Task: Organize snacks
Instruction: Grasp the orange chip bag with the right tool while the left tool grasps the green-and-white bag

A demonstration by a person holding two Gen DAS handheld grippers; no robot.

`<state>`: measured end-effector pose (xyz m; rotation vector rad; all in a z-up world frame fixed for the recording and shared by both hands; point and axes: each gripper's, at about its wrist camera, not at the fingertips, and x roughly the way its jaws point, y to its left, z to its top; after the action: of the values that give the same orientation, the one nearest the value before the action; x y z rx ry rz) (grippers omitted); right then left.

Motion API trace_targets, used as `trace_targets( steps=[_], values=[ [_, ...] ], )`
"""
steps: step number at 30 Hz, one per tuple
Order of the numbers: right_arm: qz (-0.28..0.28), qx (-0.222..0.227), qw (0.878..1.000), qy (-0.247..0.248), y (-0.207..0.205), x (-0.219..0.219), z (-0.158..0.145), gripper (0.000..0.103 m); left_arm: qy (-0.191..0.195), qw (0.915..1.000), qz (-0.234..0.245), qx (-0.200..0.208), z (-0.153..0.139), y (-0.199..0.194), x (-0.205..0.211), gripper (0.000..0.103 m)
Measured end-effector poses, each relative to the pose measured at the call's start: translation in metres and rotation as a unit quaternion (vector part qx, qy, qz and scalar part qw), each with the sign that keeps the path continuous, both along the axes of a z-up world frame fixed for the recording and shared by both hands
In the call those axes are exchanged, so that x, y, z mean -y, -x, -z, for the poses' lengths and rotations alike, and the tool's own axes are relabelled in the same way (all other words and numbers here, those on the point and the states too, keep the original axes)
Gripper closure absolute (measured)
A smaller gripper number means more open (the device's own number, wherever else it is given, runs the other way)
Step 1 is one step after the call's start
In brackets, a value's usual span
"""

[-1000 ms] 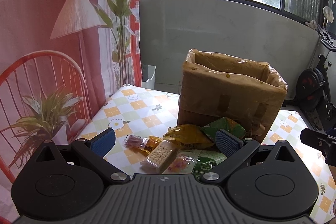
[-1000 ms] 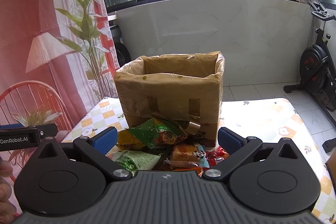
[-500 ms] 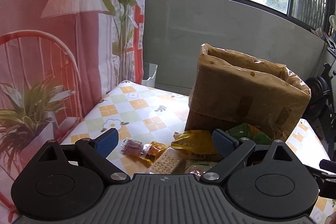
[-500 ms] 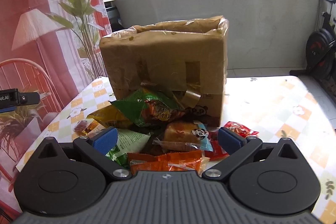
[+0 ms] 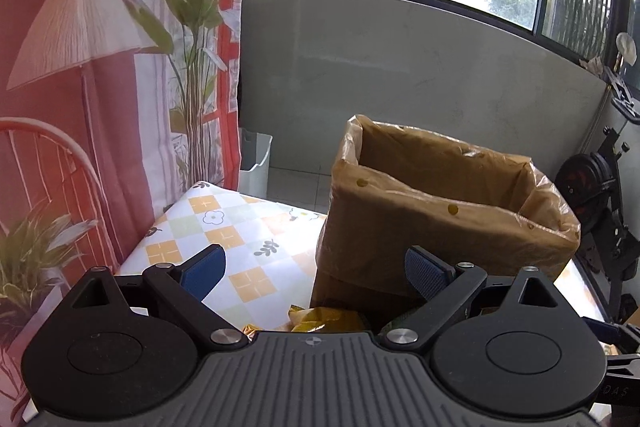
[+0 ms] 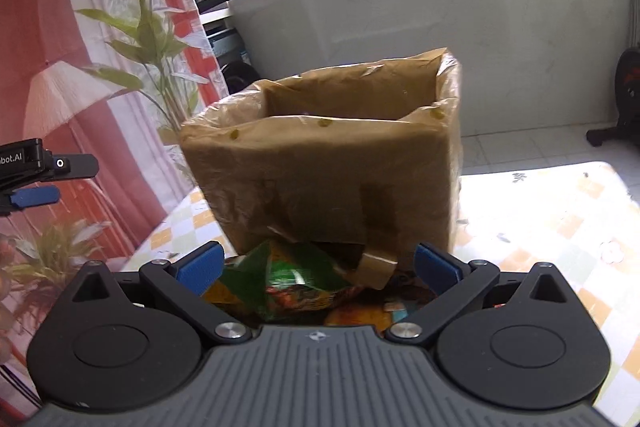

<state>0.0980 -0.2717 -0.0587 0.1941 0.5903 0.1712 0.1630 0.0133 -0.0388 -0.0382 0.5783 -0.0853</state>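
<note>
A brown cardboard box lined with a plastic bag (image 5: 440,223) stands open on the checkered table (image 5: 240,247); it also shows in the right wrist view (image 6: 332,167). Snack packets lie at its foot: a yellow packet (image 5: 320,319), and in the right wrist view a green packet (image 6: 288,279) and an orange one (image 6: 352,317). My left gripper (image 5: 316,273) is open and empty, raised in front of the box. My right gripper (image 6: 318,269) is open and empty, close above the green packet. The left gripper's side shows at the right wrist view's left edge (image 6: 28,175).
A curtain printed with a lamp and plants (image 5: 100,67) hangs on the left. A white bin (image 5: 254,167) stands on the floor behind the table. An exercise bike (image 5: 600,195) is on the right. Windows run along the back wall.
Both grippers have moved closer to the box and tilted up. Most of the snack pile has dropped out of sight below the gripper bodies. Both stay open.
</note>
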Motion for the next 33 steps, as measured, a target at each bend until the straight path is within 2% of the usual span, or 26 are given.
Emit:
trace_targets(
  steps=[4, 6, 10, 13, 17, 21, 28, 33],
  values=[
    [0.01, -0.002, 1.0, 0.019, 0.015, -0.001, 0.033, 0.0, -0.03, 0.9995, 0.007, 0.005, 0.03, 0.007, 0.0, 0.006],
    [0.003, -0.029, 0.999, 0.023, 0.021, -0.007, 0.051, 0.0, -0.046, 0.9989, 0.009, -0.007, 0.041, 0.012, 0.0, 0.009],
    [-0.021, -0.083, 0.996, 0.033, 0.033, -0.023, 0.078, 0.0, -0.063, 0.9966, 0.051, -0.012, 0.057, 0.023, 0.0, 0.009],
    [-0.017, -0.117, 0.992, 0.042, 0.035, -0.03, 0.092, 0.0, -0.06, 0.996, 0.063, -0.017, 0.069, 0.029, 0.0, 0.009],
    [-0.034, -0.144, 0.989, 0.029, 0.037, -0.034, 0.102, 0.0, -0.034, 0.9934, 0.101, -0.042, 0.088, 0.035, -0.001, 0.008],
    [-0.037, -0.159, 0.986, 0.022, 0.036, -0.036, 0.109, 0.0, -0.032, 0.9903, 0.121, -0.061, 0.106, 0.036, 0.004, 0.008],
    [-0.034, -0.175, 0.984, 0.021, 0.045, -0.038, 0.111, 0.0, -0.053, 0.9886, 0.125, -0.066, 0.124, 0.033, 0.003, 0.008],
    [-0.025, -0.18, 0.983, 0.013, 0.051, -0.035, 0.11, 0.003, -0.039, 0.9891, 0.125, -0.066, 0.131, 0.032, 0.001, 0.006]
  ],
)
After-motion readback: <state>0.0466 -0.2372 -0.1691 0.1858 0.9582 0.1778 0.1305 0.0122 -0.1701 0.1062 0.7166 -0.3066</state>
